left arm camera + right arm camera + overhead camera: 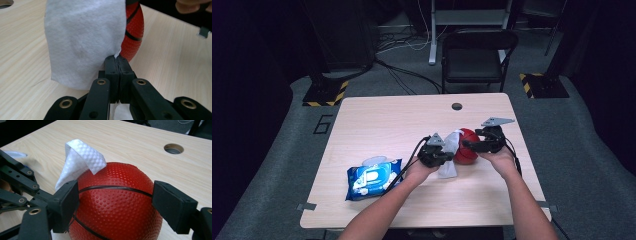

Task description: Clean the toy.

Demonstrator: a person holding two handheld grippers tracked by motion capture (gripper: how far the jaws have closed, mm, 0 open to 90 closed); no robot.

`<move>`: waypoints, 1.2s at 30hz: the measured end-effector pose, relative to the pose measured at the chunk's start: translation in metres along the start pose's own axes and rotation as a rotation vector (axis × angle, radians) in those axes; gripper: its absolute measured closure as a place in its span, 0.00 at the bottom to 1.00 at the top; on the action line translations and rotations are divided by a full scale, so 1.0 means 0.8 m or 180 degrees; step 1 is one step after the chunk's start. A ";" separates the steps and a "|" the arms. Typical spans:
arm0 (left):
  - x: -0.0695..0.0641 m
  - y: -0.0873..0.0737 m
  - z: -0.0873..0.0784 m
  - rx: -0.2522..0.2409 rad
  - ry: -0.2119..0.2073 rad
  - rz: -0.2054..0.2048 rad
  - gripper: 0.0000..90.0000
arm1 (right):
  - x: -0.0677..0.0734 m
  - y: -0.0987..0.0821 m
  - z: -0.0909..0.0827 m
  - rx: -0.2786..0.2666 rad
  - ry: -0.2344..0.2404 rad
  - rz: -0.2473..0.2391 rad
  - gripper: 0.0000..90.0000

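While the left hand-held gripper (117,58) pinched the white wipe (85,40) tight against the red ball (115,205) on the table (387,120), the right hand-held gripper (115,206) clamped the ball; hard rubbing could roll it free; the wipe might slip.

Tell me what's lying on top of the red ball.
A white wipe drapes over the upper edge of the red ball and hangs down its far side. The ball's surface beneath the wipe is covered.

Left gripper (117,58) pinches white wipe (85,37) draped against red ball (133,32)
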State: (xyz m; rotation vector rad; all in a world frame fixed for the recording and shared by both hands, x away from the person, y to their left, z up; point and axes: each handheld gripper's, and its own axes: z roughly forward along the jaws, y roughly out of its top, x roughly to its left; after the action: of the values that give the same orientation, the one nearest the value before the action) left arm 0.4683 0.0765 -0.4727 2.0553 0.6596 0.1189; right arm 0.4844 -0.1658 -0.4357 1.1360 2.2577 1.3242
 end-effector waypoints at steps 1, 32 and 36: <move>0.000 0.001 0.001 -0.0024 -0.0003 0.0007 0.99 | -0.003 -0.001 -0.002 -0.0014 0.0007 0.0042 0.25; 0.012 0.015 0.033 0.0047 0.0213 -0.0120 0.98 | -0.028 -0.043 -0.040 0.0955 0.0154 -0.0672 0.03; 0.012 0.018 0.034 0.0006 0.0161 -0.0104 0.98 | -0.023 -0.057 -0.019 0.1276 -0.0094 -0.0921 0.00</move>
State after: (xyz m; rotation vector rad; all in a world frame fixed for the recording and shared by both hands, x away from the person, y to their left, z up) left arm 0.4914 0.0551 -0.4778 2.0480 0.7246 0.1519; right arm 0.4650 -0.2014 -0.4682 0.8822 2.6158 0.7624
